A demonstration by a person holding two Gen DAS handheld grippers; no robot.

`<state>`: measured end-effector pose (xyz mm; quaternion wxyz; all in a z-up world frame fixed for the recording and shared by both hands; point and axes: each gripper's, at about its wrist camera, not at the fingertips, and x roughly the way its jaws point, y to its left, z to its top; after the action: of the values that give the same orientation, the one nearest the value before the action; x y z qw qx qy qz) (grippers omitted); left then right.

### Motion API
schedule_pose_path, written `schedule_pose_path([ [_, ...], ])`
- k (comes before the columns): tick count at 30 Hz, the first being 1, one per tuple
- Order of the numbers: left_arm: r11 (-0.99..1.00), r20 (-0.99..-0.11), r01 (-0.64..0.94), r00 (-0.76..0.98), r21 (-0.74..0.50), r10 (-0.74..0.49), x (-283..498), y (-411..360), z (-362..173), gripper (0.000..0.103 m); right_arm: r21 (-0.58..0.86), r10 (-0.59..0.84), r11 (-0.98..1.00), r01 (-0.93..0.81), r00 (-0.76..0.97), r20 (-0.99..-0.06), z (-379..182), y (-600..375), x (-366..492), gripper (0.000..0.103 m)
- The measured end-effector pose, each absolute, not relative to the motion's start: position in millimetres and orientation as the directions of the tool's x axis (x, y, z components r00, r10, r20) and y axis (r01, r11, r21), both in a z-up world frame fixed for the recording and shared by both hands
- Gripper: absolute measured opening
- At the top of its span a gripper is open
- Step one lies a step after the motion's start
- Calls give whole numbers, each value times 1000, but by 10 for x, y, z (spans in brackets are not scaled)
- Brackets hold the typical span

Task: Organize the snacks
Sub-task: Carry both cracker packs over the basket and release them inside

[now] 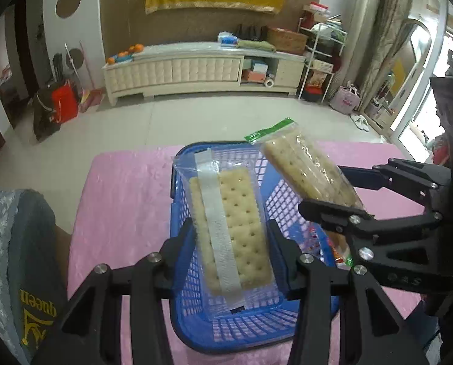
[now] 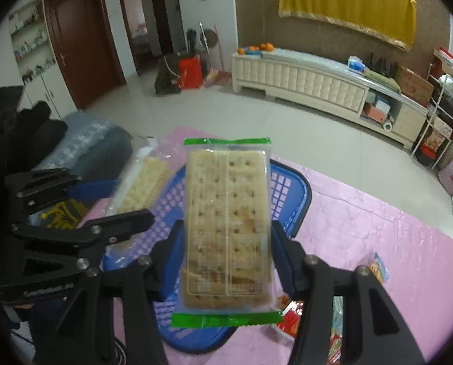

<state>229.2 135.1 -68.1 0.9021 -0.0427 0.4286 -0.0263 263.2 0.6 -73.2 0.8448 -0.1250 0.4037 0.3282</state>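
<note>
My left gripper (image 1: 230, 243) is shut on a clear-wrapped cracker pack (image 1: 235, 219) with a white seam strip, held above the blue mesh basket (image 1: 177, 213). My right gripper (image 2: 226, 243) is shut on a cracker pack with green ends (image 2: 226, 222), which hangs over the same basket (image 2: 302, 188). In the left wrist view the right gripper (image 1: 345, 193) comes in from the right with its green-ended pack (image 1: 305, 167) tilted over the basket's far right corner. In the right wrist view the left gripper (image 2: 95, 200) and its pack (image 2: 144, 182) are blurred at the left.
The basket stands on a pink tablecloth (image 2: 378, 228). Loose snack packets lie on the cloth to the basket's right (image 2: 290, 313), (image 2: 378, 267). Grey fabric with yellow print (image 1: 28, 273) lies at the table's left edge. Tiled floor and a white cabinet (image 1: 196, 70) are beyond.
</note>
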Motion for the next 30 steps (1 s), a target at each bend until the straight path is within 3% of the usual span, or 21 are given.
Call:
schedule_pose_path([
  [6, 993, -794, -24, 603, -119, -80, 2436, 1481, -871, 43, 65, 411, 778, -625, 427, -806, -990, 125, 2855, 58],
  [12, 993, -803, -30, 591, -117, -77, 2451, 1481, -930, 43, -54, 321, 798, -600, 500, -804, -1051, 231, 2836, 60],
  [16, 994, -806, -16, 587, -107, -77, 2416, 1420, -907, 43, -86, 284, 817, -570, 528, -800, -1053, 213, 2828, 81],
  [18, 995, -808, -12, 584, -100, -74, 2380, 1417, -905, 43, -88, 285, 824, -560, 544, -789, -1012, 168, 2800, 86],
  [30, 994, -806, 37, 582, -105, -107, 2372, 1327, -819, 43, -38, 303, 843, -537, 531, -791, -847, -105, 2730, 90],
])
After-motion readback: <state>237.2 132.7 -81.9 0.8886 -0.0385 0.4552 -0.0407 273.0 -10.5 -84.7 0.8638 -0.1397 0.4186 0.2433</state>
